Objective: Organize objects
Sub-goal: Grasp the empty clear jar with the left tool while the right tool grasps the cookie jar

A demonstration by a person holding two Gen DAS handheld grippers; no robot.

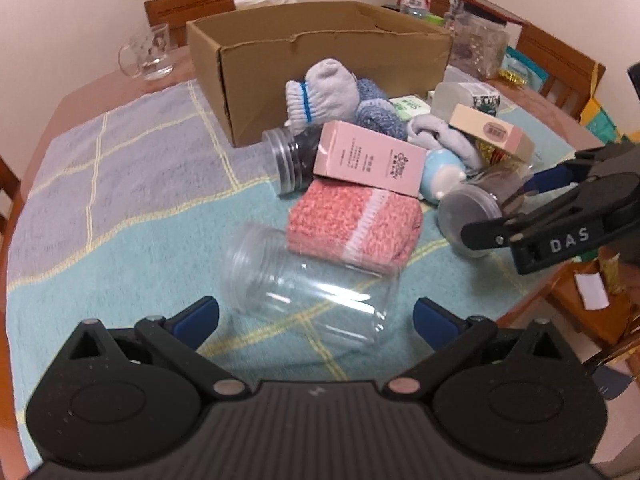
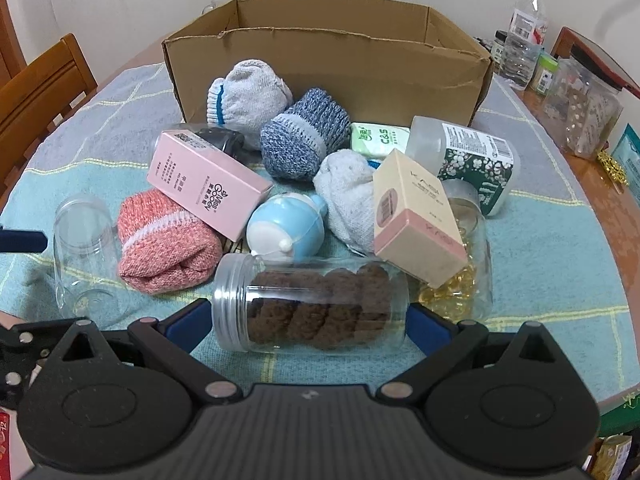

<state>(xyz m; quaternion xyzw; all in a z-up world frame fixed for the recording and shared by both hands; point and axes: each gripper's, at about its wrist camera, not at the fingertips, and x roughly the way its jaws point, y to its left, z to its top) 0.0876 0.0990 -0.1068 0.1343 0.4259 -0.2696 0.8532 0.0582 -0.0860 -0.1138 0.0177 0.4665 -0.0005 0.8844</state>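
Observation:
An open cardboard box [image 1: 320, 60] [image 2: 328, 60] stands at the back of the table. In front of it lies a pile: a pink carton [image 2: 208, 182], a coral knitted sock roll [image 2: 168, 242], grey and blue sock rolls [image 2: 304, 140], a beige carton [image 2: 416, 220] and a blue-white toy [image 2: 284, 228]. My left gripper [image 1: 316, 316] is open around an empty clear jar [image 1: 308, 284] lying on its side. My right gripper [image 2: 310, 324] is open around a clear jar of brown cookies [image 2: 312, 306], also lying down; it also shows in the left wrist view [image 1: 532, 212].
A checked teal cloth [image 1: 120, 184] covers the table. A glass mug [image 1: 148, 56] stands back left. A water bottle [image 2: 524, 32] and storage jars [image 2: 580, 104] stand at the right. Wooden chairs [image 2: 40, 92] surround the table.

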